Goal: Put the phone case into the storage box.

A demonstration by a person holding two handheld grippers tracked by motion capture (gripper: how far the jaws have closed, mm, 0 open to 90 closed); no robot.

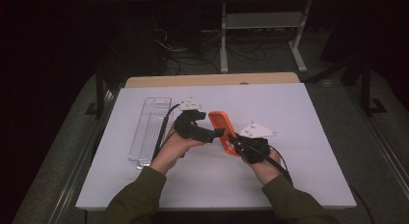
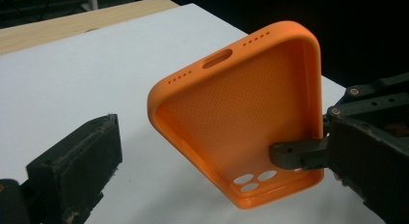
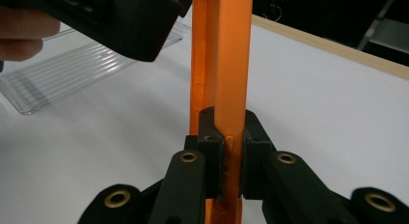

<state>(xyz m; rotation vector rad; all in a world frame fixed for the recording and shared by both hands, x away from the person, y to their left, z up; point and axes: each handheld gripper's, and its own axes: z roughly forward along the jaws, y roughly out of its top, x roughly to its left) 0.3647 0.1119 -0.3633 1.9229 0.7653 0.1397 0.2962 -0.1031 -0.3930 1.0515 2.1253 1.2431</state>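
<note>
In the high view, an orange case [image 1: 223, 130] is being held above the white table [image 1: 289, 175], near its middle, by the right gripper [image 1: 235, 142]. The case is being kept tilted and is not touching the table. The left gripper [image 1: 218, 133] is being brought to the case from the left, its jaws just beside the case's near edge. A clear tray [image 1: 149, 130] is lying on the table, to the left of both hands.

In the left gripper view, the hollow inside of the case [image 2: 246, 113] is being shown, with the camera holes at the bottom. The right gripper [image 2: 308, 154] is being clamped on the case's rim at the right. Of the left gripper's own jaws, one is seen at the lower left, well apart from the case, so this gripper is standing released, with nothing grasped.

In the right gripper view, the case [image 3: 223, 64] is being seen edge-on and upright, and its wall is being pinched firmly between the two jaws of the right gripper [image 3: 226, 151].

The step in hand is judged to be a handover or a two-handed hold of the case. For the next move, the left jaws probably need to be set around the free rim and closed before the right grip is loosened.
</note>
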